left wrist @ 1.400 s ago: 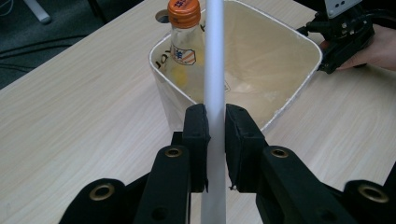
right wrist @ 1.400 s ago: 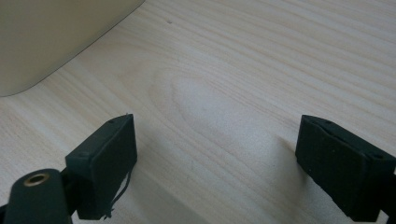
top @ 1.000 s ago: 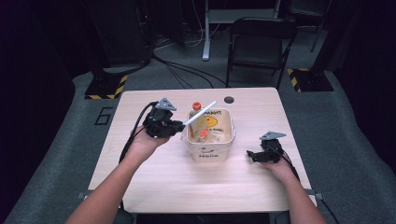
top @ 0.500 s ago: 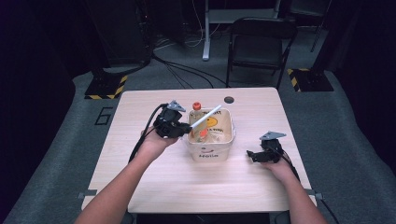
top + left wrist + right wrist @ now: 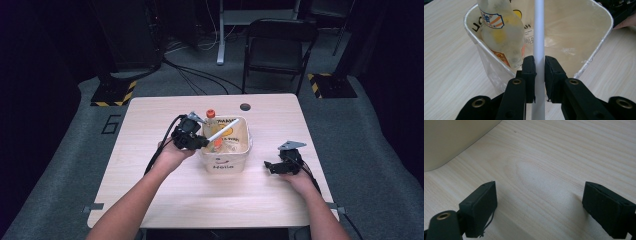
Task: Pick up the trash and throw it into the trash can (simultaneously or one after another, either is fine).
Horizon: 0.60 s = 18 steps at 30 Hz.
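So the left tongs were clamped on the white tube and had dropped lower and closer to the tub than a second back. The tube's far end now poked in over the rim, next to the bottle. Looked close to a drop-in. The right tongs sat wide open and empty on the tabletop, right of the tub.
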{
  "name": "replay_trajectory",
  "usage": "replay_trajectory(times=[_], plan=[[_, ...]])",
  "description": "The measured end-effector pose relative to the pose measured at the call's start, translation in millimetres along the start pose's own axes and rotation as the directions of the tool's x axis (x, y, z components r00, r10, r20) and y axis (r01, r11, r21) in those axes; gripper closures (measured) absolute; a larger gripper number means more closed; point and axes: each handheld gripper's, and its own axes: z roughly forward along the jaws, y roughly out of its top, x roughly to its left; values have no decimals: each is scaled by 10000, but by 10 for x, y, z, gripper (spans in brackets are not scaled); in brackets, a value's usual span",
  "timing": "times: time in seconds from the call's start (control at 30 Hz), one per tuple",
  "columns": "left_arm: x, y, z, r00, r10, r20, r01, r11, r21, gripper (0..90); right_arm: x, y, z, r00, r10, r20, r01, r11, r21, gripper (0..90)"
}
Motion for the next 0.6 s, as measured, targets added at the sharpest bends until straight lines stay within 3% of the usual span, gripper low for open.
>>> replay_trajectory(times=[0.27,0.47,0.6], plan=[[-1,20,73,10000,-9,-70,10,9999,111,779,0,0,0,10000,6,-26,-6,10000,5,118],[15,10,27,9999,-111,-18,111,9999,-92,646,0,0,0,10000,8,-28,-8,10000,6,118],[32,-13,-37,9998,-216,-18,215,9986,-490,552,-1,0,0,10000,2,-45,-2,10000,8,119]])
